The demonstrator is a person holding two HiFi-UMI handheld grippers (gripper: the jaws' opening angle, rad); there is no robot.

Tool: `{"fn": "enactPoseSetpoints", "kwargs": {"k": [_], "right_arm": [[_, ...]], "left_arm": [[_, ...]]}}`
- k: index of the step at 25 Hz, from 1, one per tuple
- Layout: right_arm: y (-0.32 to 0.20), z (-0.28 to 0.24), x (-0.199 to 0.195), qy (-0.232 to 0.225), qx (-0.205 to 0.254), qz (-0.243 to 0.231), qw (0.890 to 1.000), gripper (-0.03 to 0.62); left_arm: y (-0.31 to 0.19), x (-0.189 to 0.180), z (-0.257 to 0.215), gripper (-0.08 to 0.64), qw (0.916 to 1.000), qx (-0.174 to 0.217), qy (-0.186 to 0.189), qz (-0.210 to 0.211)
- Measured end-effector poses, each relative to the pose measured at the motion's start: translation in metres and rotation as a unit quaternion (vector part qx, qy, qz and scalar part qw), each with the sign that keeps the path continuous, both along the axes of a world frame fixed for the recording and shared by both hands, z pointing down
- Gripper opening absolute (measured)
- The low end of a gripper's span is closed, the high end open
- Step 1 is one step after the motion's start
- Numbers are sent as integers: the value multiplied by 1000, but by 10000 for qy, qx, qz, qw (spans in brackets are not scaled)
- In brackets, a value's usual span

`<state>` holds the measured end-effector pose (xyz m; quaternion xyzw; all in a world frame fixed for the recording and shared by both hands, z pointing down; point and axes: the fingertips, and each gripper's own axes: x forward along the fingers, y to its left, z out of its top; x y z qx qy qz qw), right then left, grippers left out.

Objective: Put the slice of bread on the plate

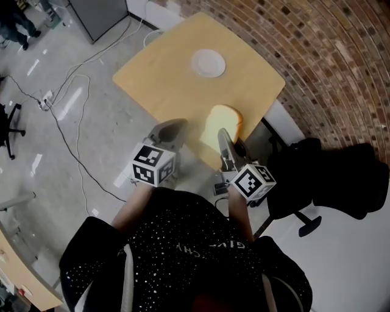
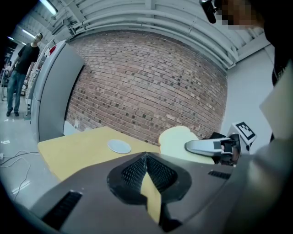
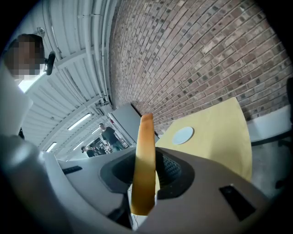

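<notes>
A pale slice of bread [image 1: 222,121] stands on edge over the near edge of the wooden table [image 1: 157,74], with my right gripper [image 1: 225,136] shut on it. In the right gripper view the slice [image 3: 143,160] shows edge-on between the jaws, crust upward. The white plate [image 1: 208,63] lies bare on the table's far part, beyond the bread; it is also visible as a small disc, the plate [image 3: 183,135]. My left gripper [image 1: 173,127] hovers to the left of the bread at the table's edge, shut on nothing. From it I see the bread [image 2: 176,139] and the plate [image 2: 119,146].
A brick wall [image 1: 329,61] runs along the table's far and right sides. A black office chair [image 1: 323,177] stands to the right. Cables [image 1: 73,122] trail over the floor on the left, near a grey cabinet [image 1: 97,15]. People stand far off [image 2: 18,77].
</notes>
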<state>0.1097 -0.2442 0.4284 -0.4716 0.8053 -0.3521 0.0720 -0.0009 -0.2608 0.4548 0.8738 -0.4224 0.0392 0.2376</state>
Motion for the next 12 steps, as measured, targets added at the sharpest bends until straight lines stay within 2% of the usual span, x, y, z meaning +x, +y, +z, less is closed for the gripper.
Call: {"fn": "enactPoseSetpoints", "kwargs": {"k": [7,12], "right_arm": [[-60,5,-4,82,-53,121,9999,94],[-105,15,5,104,-252,-65,9996,94]], "left_arm": [[-56,-3,3,9,9999,-21,11,167],[-75,2,2,9,9999,-18,103,111]]}}
